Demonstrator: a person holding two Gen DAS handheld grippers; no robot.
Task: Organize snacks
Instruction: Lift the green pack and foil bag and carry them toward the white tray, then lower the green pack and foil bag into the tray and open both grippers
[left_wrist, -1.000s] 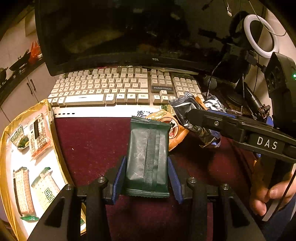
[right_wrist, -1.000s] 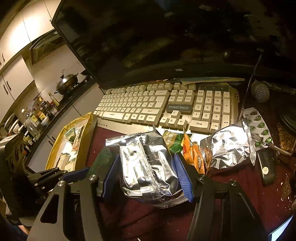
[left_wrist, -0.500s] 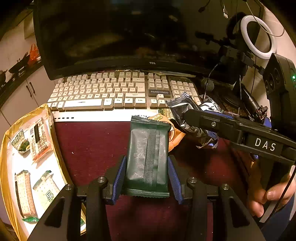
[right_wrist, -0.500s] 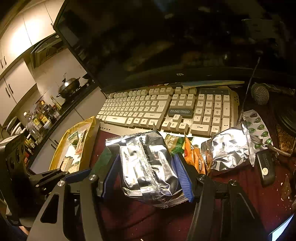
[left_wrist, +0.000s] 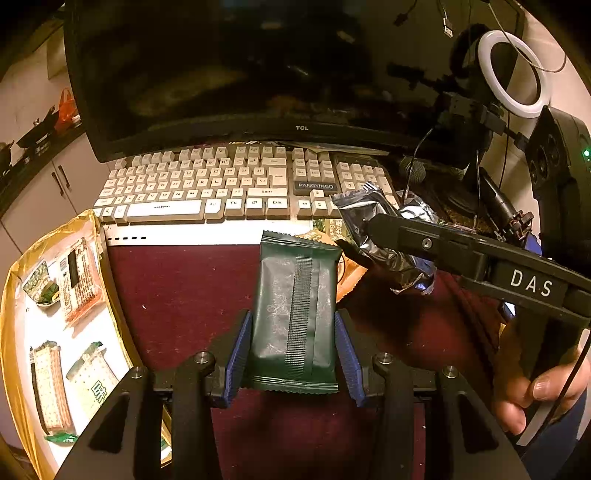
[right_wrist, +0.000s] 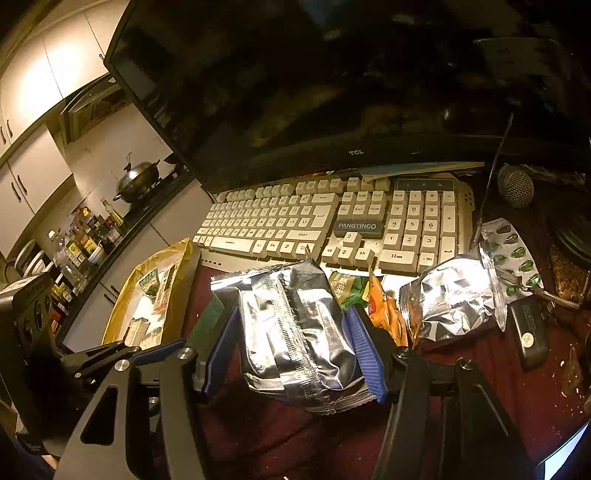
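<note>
Where the keyboard (left_wrist: 236, 188) ends, a maroon cloth (left_wrist: 184, 288) covers the desk.

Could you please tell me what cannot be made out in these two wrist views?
- Left wrist view: the dark green packet shows only its seamed back; no label is visible.
- Right wrist view: the silver packet also shows its back seam; glare hides any print.
- Left wrist view: the yellow tray is cut off by the frame edge, and its packets' print is too small.
</note>
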